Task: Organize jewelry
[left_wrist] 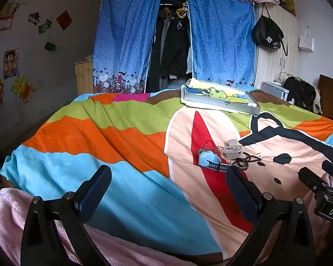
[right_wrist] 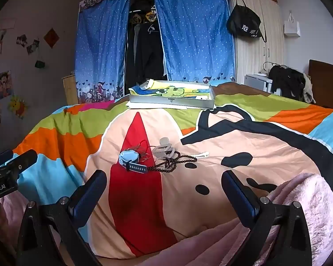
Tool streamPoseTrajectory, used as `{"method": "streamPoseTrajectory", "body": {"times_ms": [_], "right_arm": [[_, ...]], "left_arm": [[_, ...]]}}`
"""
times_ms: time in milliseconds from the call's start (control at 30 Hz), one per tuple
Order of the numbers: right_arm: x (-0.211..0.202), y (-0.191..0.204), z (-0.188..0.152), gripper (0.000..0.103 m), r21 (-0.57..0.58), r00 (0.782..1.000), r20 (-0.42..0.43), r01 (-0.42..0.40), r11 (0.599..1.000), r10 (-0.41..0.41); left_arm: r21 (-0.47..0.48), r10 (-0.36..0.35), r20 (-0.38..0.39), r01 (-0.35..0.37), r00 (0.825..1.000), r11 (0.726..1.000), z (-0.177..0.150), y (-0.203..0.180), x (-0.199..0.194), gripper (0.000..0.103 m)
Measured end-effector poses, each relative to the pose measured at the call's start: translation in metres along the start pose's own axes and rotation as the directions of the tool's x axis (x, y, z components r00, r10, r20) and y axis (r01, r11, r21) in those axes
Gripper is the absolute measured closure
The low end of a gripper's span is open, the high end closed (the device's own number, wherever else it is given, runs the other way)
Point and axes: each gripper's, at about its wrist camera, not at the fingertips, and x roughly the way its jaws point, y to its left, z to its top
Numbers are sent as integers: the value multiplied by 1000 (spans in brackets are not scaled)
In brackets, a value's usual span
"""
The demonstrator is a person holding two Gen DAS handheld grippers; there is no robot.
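Observation:
A small pile of jewelry lies on the colourful bedspread (right_wrist: 233, 133): a blue watch (right_wrist: 131, 158) (left_wrist: 207, 158) with a dark strap, a red string bracelet (right_wrist: 144, 147) (left_wrist: 207, 147), a grey hair claw (right_wrist: 164, 149) (left_wrist: 233, 149), a dark bead necklace (right_wrist: 177, 161) (left_wrist: 247, 160) and a white hair clip (right_wrist: 199, 155). A grey tray (right_wrist: 173, 102) (left_wrist: 219, 105) lined with a cartoon cloth sits at the far edge of the bed. My left gripper (left_wrist: 168, 188) and right gripper (right_wrist: 164, 190) both stand open and empty, short of the pile.
Pink fleece (right_wrist: 299, 210) (left_wrist: 4, 210) lies under both grippers at the near edge. Blue dotted curtains (right_wrist: 188, 33) hang over an open wardrobe behind the bed. A cabinet with a black bag (right_wrist: 244, 22) stands at right, posters on the left wall.

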Motion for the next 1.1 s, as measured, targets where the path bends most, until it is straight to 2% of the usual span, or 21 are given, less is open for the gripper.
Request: {"method": "streamPoseTrajectory", "body": {"times_ms": [1100], "right_arm": [[1, 0, -3, 0, 2, 1000, -10, -2, 1000, 2]], "left_arm": [[4, -4, -1, 4, 1000, 1000, -3, 0, 1, 2]]}}
